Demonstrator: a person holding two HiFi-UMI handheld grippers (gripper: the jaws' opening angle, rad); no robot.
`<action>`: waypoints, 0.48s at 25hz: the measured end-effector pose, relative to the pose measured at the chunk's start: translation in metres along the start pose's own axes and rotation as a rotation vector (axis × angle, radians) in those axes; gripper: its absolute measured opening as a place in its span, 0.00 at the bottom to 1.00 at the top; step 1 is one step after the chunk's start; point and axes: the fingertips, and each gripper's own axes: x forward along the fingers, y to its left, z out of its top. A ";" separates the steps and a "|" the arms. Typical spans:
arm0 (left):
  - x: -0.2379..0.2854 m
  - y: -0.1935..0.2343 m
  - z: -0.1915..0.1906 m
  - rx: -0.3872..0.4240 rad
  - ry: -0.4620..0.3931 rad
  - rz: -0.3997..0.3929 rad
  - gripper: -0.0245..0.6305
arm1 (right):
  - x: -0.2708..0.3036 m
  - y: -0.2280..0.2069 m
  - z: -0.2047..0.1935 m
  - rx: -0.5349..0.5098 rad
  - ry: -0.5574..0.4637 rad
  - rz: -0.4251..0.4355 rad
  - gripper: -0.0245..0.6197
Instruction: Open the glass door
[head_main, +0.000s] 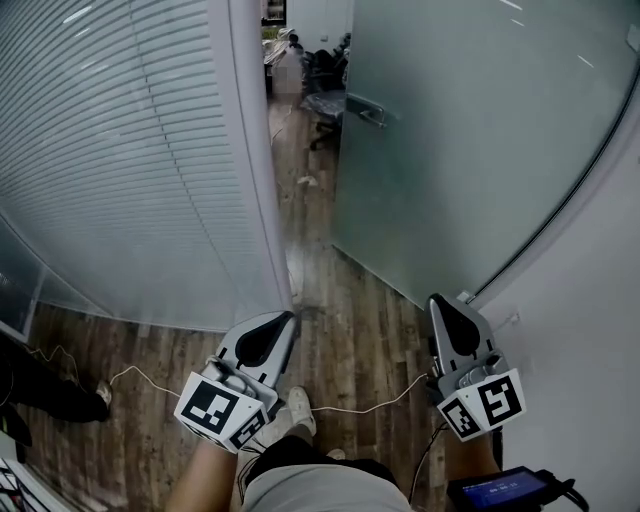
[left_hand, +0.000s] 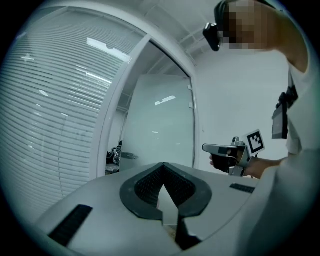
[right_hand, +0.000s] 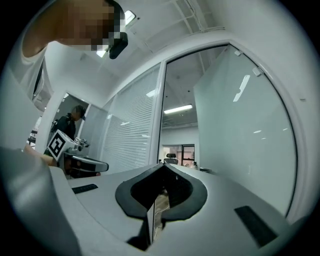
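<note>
The left gripper (head_main: 283, 318) and right gripper (head_main: 440, 303), both closed and empty, are facing the already-ajar glass door (head_main: 470, 140); pushing near its handle (head_main: 365, 108) would probably widen it best.

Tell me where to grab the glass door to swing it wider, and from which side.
Grip the metal handle near the free edge of the glass door. It appears to jut out as a short horizontal bar beside the doorway gap, so come in through that gap, jaws above and below the bar. The right gripper is nearer but shut, so open it first.
</note>
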 end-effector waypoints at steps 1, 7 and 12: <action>-0.004 -0.004 0.001 0.001 0.002 0.004 0.04 | -0.005 0.002 0.003 0.001 -0.003 0.003 0.04; -0.052 -0.026 0.013 0.010 0.018 0.003 0.04 | -0.044 0.037 0.018 0.014 0.005 -0.003 0.04; -0.083 -0.032 0.016 0.003 0.011 -0.003 0.04 | -0.072 0.064 0.026 0.017 0.005 -0.026 0.04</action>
